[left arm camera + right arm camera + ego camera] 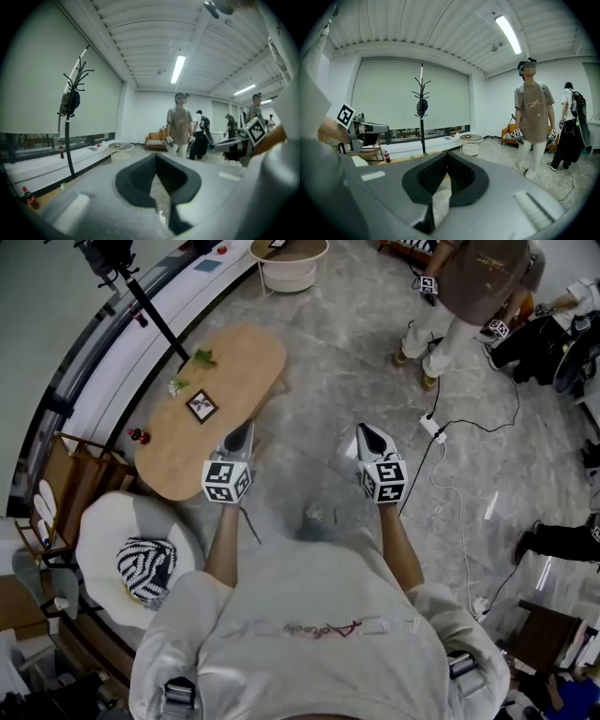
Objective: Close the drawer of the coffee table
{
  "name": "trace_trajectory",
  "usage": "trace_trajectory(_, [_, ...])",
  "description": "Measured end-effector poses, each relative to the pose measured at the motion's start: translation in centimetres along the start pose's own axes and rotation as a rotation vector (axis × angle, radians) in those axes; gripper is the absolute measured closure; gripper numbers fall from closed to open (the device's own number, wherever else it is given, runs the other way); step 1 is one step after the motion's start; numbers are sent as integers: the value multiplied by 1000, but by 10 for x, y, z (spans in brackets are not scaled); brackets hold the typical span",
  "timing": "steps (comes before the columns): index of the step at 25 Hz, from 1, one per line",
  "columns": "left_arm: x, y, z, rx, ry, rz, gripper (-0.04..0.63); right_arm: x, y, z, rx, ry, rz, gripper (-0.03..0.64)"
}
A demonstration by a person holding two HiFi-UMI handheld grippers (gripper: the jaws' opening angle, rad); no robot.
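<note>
A white armchair [117, 531] with a striped cushion [145, 566] sits just left of the coffee table [211, 409], close to its near end. A black coat stand [150, 310] leans over the table's far left side. The coffee table is long, wooden and round at both ends. A marker card [201, 406] and some green leaves [202, 359] lie on top. Its drawer cannot be picked out from above.

The left gripper [245, 429] is above the table's near right edge, with its jaws closed and nothing in them. Right of the table, the grey floor [328, 362] is wide and bare. The right gripper [367, 431] hangs over that floor, also closed and empty. Farther right of the table, a white cable [441, 460] lies across the floor. A person [469, 287] stands well beyond it.
</note>
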State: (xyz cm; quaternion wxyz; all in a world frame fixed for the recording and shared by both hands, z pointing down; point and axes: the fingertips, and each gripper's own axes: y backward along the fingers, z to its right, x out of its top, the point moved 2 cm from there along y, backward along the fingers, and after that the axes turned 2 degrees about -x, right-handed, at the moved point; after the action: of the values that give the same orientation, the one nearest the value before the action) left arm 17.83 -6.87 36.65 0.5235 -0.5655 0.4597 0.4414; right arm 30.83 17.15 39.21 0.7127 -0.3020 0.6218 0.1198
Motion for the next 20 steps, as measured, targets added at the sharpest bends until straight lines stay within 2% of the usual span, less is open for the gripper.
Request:
trace_trajectory(10, [17,-69,-6,13,-17,-5,595,11,-46,57,14,-11,3,612])
trace_trajectory(20, [10,-86,-12,11,-14,-35,595,7,-62,67,21,-26,-8,612])
